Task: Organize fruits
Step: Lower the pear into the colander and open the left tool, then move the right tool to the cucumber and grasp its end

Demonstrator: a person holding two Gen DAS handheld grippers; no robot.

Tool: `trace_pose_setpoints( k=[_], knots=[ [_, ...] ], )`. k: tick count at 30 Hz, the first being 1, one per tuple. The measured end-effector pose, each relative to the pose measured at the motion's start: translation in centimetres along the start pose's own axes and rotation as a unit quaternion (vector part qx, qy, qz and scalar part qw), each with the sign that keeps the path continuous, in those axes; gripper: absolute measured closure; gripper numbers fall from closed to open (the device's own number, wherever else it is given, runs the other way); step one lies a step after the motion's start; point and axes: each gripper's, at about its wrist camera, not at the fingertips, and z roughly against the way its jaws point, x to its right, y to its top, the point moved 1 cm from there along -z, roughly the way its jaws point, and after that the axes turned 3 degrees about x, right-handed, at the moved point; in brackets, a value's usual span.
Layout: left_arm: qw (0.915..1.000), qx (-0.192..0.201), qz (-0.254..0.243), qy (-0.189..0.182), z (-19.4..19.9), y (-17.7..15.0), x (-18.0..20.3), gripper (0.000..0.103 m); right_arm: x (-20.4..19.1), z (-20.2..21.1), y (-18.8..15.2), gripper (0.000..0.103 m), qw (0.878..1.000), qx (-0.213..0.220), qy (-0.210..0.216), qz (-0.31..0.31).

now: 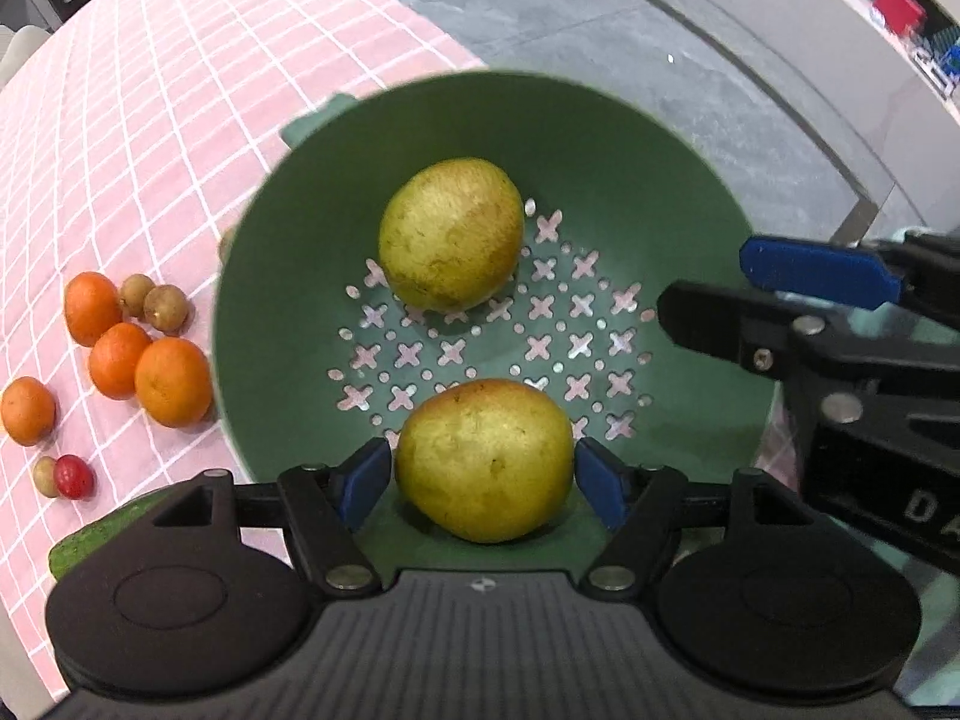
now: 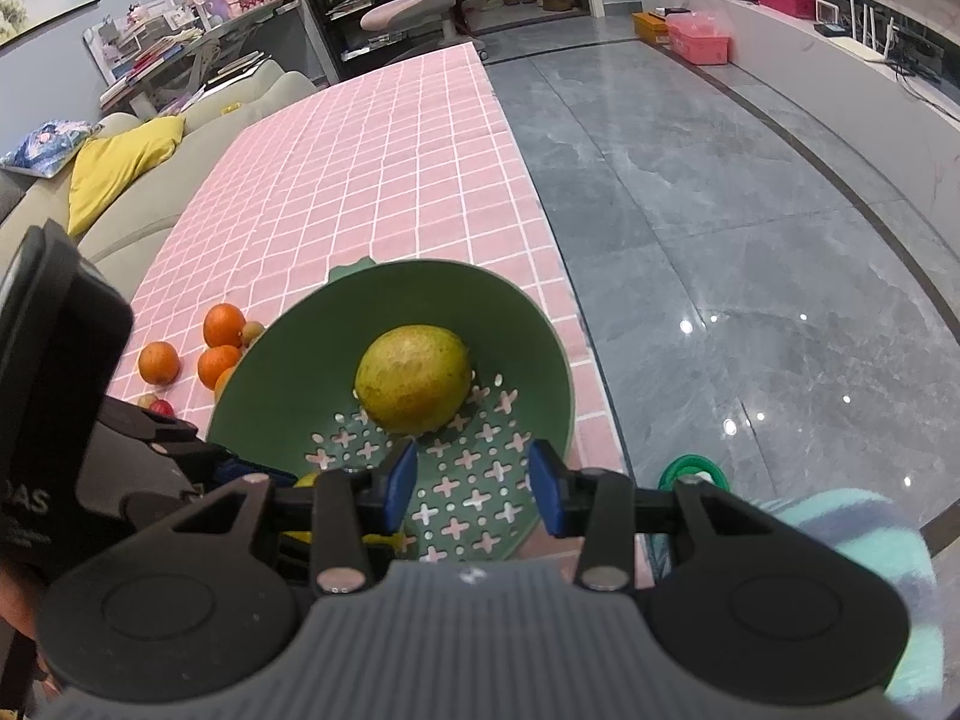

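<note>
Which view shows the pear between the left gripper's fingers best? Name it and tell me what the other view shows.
The left wrist view: the near pear sits whole in the green colander, between the left gripper pads, small gaps either side. In the right wrist view only yellow slivers show behind the right gripper; the far pear is clear.

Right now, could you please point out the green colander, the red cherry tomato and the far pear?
green colander (image 1: 288, 276), left wrist view, bare inner wall.
red cherry tomato (image 1: 74, 476), left wrist view, its middle.
far pear (image 1: 451, 234), left wrist view, its middle.
</note>
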Motion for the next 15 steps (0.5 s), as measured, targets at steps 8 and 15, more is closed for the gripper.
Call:
trace_pose_setpoints(
  k=[8,15],
  knots=[
    [0.9981,0.058,0.021,-0.003,5.1,-1.4,-2.1,0.021,-0.1,0.9,-0.1,0.046,1.0,0.025,-0.015,0.0],
    [0.9844,0.125,0.123,0.013,9.2,-4.6,-6.8,0.021,-1.7,1.7,-0.6,0.037,0.999,0.037,0.008,0.024]
  ],
)
